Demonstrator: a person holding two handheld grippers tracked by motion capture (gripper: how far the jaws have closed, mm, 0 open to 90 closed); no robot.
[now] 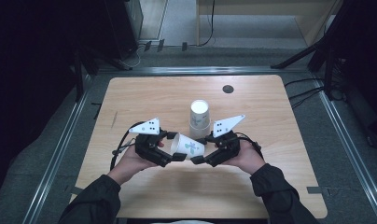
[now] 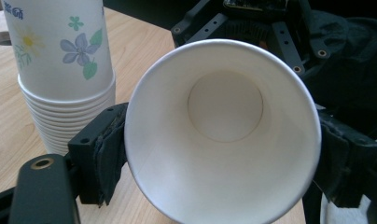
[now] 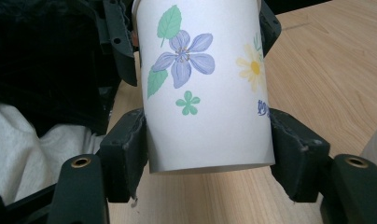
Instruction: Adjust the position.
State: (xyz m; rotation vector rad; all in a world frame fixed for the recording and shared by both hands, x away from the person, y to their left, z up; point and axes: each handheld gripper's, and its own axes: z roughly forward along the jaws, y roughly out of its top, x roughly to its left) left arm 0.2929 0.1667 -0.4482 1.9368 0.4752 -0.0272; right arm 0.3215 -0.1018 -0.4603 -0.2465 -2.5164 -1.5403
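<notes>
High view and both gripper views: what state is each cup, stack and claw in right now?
White flowered paper cup: on its side, off the table, mouth toward the left claw, base toward the right.
Stack of flowered paper cups: upside down on the wooden table, untouched.
Left claw: jaws at the cup's rim end, pads on it.
Right claw: shut on the cup's base end.

Dim, dark-edged high view; both close views bright and sharp.

Light wooden table (image 1: 144,95) with rounded corners, dark round grommet (image 1: 228,89) at its one o'clock, grey floor (image 1: 177,18) beyond — metal rails (image 1: 56,154) along both sides, black cables (image 1: 308,93) at two o'clock, pale cabinet (image 1: 270,14) at twelve, dim room — dark edges.
</notes>
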